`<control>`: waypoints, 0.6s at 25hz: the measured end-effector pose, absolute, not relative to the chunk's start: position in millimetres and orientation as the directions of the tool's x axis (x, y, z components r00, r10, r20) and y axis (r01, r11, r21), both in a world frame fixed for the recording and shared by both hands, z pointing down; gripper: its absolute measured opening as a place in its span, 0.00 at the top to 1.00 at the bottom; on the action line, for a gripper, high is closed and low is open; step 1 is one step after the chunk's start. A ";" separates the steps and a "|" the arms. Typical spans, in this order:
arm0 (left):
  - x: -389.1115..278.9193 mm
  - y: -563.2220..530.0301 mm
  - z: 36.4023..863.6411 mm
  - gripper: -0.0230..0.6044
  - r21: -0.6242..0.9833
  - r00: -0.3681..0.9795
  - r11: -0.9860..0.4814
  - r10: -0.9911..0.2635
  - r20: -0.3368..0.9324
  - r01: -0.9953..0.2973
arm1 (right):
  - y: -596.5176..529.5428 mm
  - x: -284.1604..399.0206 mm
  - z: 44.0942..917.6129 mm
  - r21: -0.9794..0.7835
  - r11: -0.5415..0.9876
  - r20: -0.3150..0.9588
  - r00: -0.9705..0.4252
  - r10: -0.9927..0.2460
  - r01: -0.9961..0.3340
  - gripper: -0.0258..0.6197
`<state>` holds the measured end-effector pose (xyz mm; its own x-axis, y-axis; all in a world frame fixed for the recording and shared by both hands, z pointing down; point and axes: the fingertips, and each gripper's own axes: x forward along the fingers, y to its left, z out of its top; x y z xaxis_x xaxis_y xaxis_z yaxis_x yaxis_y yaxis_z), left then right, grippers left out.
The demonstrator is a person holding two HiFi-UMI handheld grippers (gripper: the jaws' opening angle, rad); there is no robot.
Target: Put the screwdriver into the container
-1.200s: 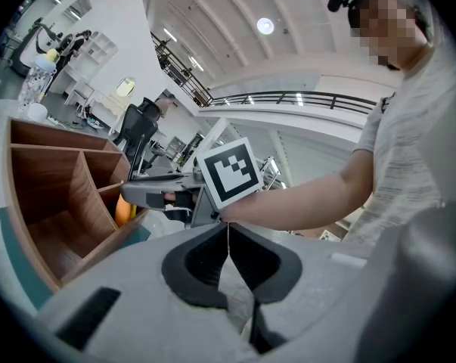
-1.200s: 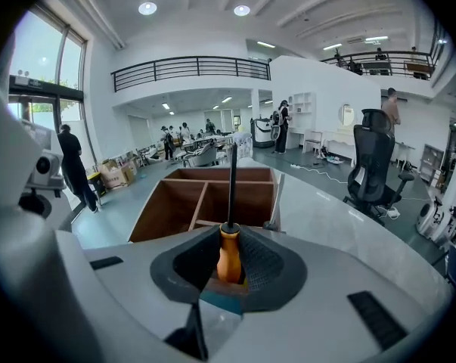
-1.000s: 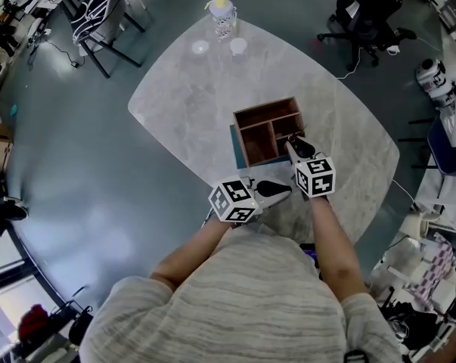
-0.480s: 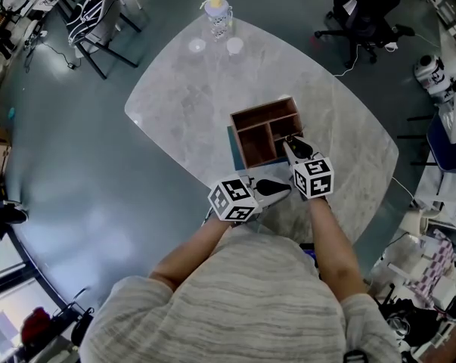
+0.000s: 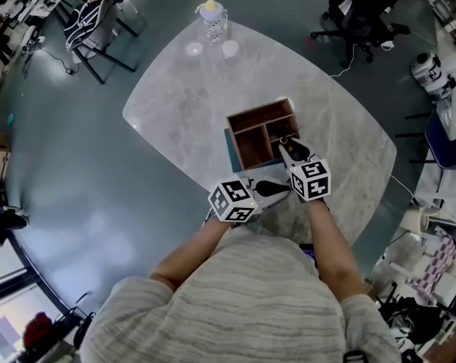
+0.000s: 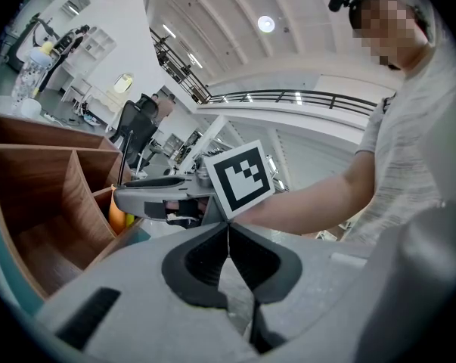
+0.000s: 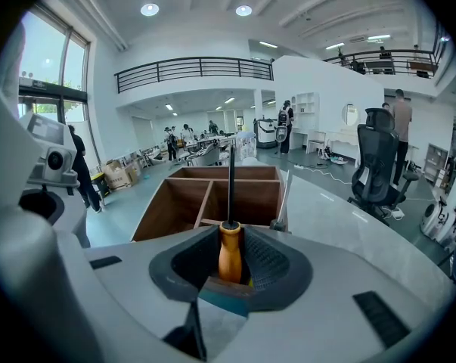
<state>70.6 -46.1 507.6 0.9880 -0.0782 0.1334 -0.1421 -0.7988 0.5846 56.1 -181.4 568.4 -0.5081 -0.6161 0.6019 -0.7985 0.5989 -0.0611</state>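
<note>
The screwdriver [image 7: 229, 249] has an orange handle and a dark shaft that points forward over the container. My right gripper [image 7: 229, 237] is shut on the handle. The container [image 7: 212, 195] is a brown wooden box with open compartments, seen on the table in the head view as the container [image 5: 262, 131]. There my right gripper [image 5: 286, 147] reaches over the container's near right corner. My left gripper [image 5: 283, 188] lies shut and empty on the table, just behind the right one. The left gripper view shows the left gripper [image 6: 228, 242], the container [image 6: 42, 195] and the orange handle [image 6: 116, 215].
The pale stone table [image 5: 182, 104] is rounded, with floor all round it. At its far end stand a bottle with a yellow cap [image 5: 212, 15] and two small white cups [image 5: 229, 48]. A teal mat [image 5: 232, 144] lies under the container. An office chair [image 5: 360, 13] is beyond the table.
My right gripper has edged slightly forward over the container with the screwdriver. The left gripper has stayed where it was.
</note>
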 end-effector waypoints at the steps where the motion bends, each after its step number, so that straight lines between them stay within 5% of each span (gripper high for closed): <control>1: 70.6 -45.9 507.3 0.94 0.584 0.988 -0.799 -0.077 0.134 -0.141 | -180.3 56.1 567.1 -0.065 0.598 0.599 -0.511 -0.617 -0.799 0.84; 15: 76.2 -45.2 500.3 0.94 0.571 0.991 -0.812 -0.060 0.120 -0.118 | -169.8 78.5 503.3 -0.112 0.583 0.506 -0.552 -0.663 -0.805 0.84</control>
<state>76.2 -45.2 500.3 0.9910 -0.0602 0.1195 -0.1182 -0.8122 0.5713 78.5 -169.8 503.3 -0.5516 -0.6634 0.5056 -0.8045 0.5832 -0.1124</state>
